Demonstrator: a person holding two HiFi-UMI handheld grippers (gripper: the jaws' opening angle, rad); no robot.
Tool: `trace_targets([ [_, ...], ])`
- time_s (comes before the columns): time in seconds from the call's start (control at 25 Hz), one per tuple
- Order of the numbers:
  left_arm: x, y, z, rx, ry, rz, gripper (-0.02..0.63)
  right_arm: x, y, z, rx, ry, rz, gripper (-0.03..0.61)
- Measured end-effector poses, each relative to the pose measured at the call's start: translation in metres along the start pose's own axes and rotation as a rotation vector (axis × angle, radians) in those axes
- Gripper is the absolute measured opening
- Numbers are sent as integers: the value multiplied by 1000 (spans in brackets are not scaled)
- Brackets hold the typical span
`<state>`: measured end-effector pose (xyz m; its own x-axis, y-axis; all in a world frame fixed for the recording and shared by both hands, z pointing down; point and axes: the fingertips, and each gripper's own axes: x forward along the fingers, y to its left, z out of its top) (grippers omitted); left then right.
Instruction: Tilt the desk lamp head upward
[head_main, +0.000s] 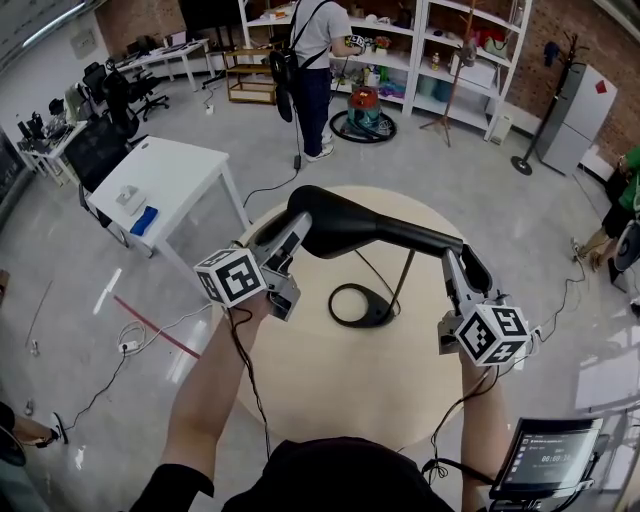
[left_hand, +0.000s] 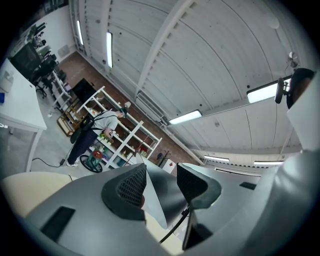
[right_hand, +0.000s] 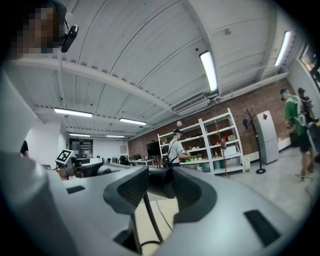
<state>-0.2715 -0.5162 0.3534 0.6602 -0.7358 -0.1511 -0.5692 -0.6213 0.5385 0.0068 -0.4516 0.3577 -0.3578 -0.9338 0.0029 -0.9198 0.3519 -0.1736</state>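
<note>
Now the left hand-held gripper (left_hand: 161, 179) and right hand-held gripper (right_hand: 161, 181) each clench 1 end of the lamp head (head_main: 365, 228). It looks stiff and slippery, so the wide end seems best to lift.

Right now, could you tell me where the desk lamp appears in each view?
Head view: desk lamp at centre, above the round table.
Left gripper view: desk lamp low centre, between the jaws.
Right gripper view: desk lamp low centre, between the jaws.
Shared landmark: the white shelving.

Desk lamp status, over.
Left gripper jaws clamped on lamp head. Right gripper jaws clamped on lamp arm. Base on table. Nothing blocking.
</note>
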Motion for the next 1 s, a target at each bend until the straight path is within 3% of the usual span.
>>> trace_targets([
  [0.72, 12, -25, 32, 39, -38, -44, 202, -1, -2, -18, 47, 20, -1, 149],
  [1.0, 17, -40, 42, 56, -35, -68, 202, -6, -1, -32, -26, 97, 12, 147],
])
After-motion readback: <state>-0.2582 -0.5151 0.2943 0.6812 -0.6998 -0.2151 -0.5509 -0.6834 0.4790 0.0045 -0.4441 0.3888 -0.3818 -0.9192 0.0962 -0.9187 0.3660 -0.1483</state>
